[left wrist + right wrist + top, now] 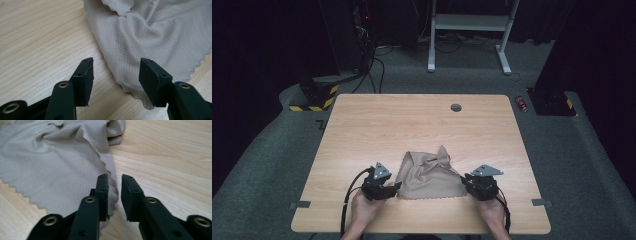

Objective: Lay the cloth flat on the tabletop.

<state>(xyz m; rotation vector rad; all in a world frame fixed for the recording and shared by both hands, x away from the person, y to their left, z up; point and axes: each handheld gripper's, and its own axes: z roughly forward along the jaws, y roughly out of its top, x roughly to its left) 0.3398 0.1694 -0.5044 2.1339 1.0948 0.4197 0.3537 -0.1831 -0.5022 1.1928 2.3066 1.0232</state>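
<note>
Cloth lies crumpled near the table's near edge, between both grippers. Left gripper straddles its corner, jaws wide. Right gripper jaws stand narrowly apart at its edge.

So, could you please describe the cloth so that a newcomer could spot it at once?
Look at the wooden table, near its front edge, between the two grippers. The cloth lies there crumpled: beige, with a fine diamond weave and scalloped edges, the one soft thing on the wood.

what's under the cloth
The cloth lies rumpled straight on the wooden table; bare wood shows all round its edges. Whatever might sit beneath its folds is covered, though no lump suggests anything there.
</note>
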